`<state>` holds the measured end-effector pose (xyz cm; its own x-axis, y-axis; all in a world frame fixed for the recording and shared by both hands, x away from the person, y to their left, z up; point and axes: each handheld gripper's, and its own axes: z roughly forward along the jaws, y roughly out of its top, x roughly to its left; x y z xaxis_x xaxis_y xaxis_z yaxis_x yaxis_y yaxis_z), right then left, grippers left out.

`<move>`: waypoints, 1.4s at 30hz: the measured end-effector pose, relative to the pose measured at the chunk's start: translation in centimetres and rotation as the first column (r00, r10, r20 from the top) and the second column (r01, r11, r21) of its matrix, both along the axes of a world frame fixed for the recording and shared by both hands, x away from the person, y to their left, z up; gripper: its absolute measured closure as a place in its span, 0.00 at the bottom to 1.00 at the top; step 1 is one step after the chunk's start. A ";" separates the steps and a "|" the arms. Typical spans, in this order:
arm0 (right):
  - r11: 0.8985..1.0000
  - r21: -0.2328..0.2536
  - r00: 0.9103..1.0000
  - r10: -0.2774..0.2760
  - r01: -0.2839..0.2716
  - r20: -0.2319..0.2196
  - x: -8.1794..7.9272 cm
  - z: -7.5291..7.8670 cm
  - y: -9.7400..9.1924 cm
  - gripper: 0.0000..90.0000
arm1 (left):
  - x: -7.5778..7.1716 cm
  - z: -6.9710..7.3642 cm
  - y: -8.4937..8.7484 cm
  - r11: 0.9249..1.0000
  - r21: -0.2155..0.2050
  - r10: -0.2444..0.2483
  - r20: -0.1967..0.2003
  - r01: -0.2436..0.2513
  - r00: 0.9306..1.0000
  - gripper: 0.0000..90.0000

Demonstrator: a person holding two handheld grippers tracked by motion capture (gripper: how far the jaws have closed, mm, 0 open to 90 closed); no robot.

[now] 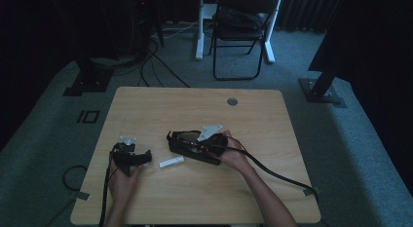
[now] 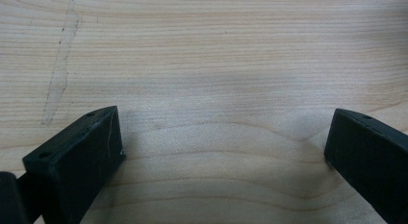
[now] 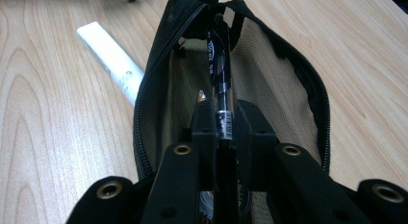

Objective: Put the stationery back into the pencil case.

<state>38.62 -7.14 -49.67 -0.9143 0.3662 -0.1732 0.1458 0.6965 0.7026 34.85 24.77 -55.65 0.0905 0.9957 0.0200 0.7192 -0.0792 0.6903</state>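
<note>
On the high view, the left claw (image 1: 130, 158) rests at about eight o'clock on the wooden worktop (image 1: 146, 105), its jaws wide apart with nothing but bare wood between them, well clear of the work. Just to its right, near six o'clock of centre, lies a small white stick-like object (image 1: 172, 162), apart from the black pencil case (image 1: 187, 145) beside it. At the centre, the right claw (image 3: 225, 119) is clamped narrow on a black pen (image 3: 219, 56), holding it lengthwise inside the open zip mouth of the pencil case, tip toward twelve o'clock in the right gripper view. The risk I see lies here: nothing steadies the soft case, so pushing the pen deeper could drag or fold it, snag the pen on the zip edge, or shove the case into the white object. Letting go early could leave the pen propped on the rim.
</note>
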 end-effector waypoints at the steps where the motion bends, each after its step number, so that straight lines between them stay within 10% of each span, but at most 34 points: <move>1: 1.000 -0.001 1.000 0.000 0.000 0.000 0.0 0.0 0.0 0.88 | 0.0 0.0 0.0 1.000 0.000 0.000 0.000 0.000 1.000 0.00; 42: 1.000 -0.027 1.000 0.001 -0.002 -0.011 0.1 -0.8 0.3 0.83 | 0.0 0.0 0.0 1.000 0.000 0.000 0.000 0.000 1.000 0.00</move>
<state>38.76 -6.83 -50.46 -0.9167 0.3602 -0.1729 0.1525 0.7153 0.6819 34.85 24.77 -55.66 0.0908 0.9957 0.0203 0.7189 -0.0796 0.6905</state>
